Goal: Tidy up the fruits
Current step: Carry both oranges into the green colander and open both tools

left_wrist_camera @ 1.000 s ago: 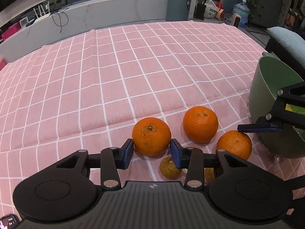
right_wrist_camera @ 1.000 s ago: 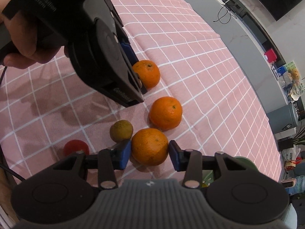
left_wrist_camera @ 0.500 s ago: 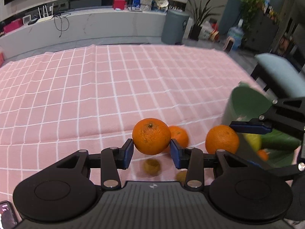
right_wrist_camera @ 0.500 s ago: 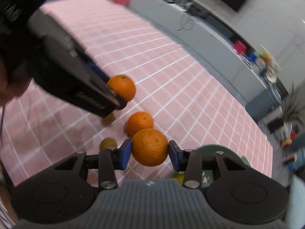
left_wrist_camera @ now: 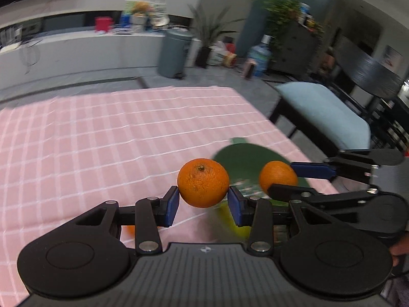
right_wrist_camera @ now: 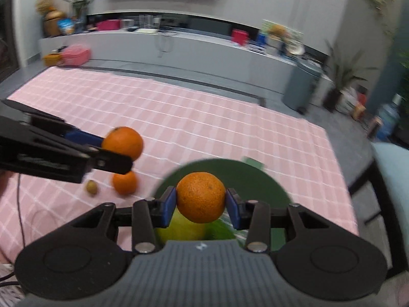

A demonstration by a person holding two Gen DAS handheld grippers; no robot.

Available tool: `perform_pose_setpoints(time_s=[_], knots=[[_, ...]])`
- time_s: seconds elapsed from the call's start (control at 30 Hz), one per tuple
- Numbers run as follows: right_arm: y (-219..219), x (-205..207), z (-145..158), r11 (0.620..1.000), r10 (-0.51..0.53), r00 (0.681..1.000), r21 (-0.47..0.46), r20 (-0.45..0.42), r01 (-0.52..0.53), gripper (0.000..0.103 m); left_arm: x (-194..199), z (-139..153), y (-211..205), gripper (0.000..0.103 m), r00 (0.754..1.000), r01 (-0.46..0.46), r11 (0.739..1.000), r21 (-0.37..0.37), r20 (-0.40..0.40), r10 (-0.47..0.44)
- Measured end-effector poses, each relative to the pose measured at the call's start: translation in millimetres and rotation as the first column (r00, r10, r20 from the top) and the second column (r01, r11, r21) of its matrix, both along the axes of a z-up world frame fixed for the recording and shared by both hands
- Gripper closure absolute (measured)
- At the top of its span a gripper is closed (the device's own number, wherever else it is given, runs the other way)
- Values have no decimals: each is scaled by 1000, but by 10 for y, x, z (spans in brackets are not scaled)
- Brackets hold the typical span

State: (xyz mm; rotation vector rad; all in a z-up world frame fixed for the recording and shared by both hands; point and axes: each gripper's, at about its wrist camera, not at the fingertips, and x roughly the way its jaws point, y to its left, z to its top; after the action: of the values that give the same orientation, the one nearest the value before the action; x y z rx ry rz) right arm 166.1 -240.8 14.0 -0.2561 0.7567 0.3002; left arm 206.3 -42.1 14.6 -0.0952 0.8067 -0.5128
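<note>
We work over a pink checked cloth point(right_wrist_camera: 204, 117), and at its 5 o'clock edge in the right view sits the green bowl point(right_wrist_camera: 258, 179), already holding something yellow-green that is too blurred to name. Our right gripper point(right_wrist_camera: 200, 202) hangs over the bowl with its fingers closed narrowly on an orange point(right_wrist_camera: 200, 197), pads on the widest sides. Our left gripper point(left_wrist_camera: 203, 199) is just at 9 o'clock of the bowl, fingers likewise clamped on a second orange point(left_wrist_camera: 203, 183), stem end up. Both fruits look firm, round and moderately heavy for these pads; we judge the peel gives a little but a ball can roll out, so the hold belongs across the middle, not near the poles. A loose orange point(right_wrist_camera: 124, 183) and a small brownish fruit point(right_wrist_camera: 91, 187) lie on the cloth at 9 o'clock of the bowl. We judge a low release wise, since dropped fruit bruises.
</note>
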Motion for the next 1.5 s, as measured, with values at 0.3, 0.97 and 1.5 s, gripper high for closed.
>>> perform_pose_setpoints(time_s=[0.3, 0.97, 1.5], knots=[[-363, 106, -181, 993, -111, 993, -33, -49, 110, 64, 129, -187, -554, 56, 989, 148, 989, 24, -22, -148], [-332, 289, -492, 986, -125, 990, -120, -69, 116, 64, 137, -518, -671, 56, 991, 132, 984, 123, 9, -134], [-289, 212, -488, 984, -120, 990, -142, -70, 109, 62, 74, -490, -630, 45, 992, 110, 987, 117, 47, -117]])
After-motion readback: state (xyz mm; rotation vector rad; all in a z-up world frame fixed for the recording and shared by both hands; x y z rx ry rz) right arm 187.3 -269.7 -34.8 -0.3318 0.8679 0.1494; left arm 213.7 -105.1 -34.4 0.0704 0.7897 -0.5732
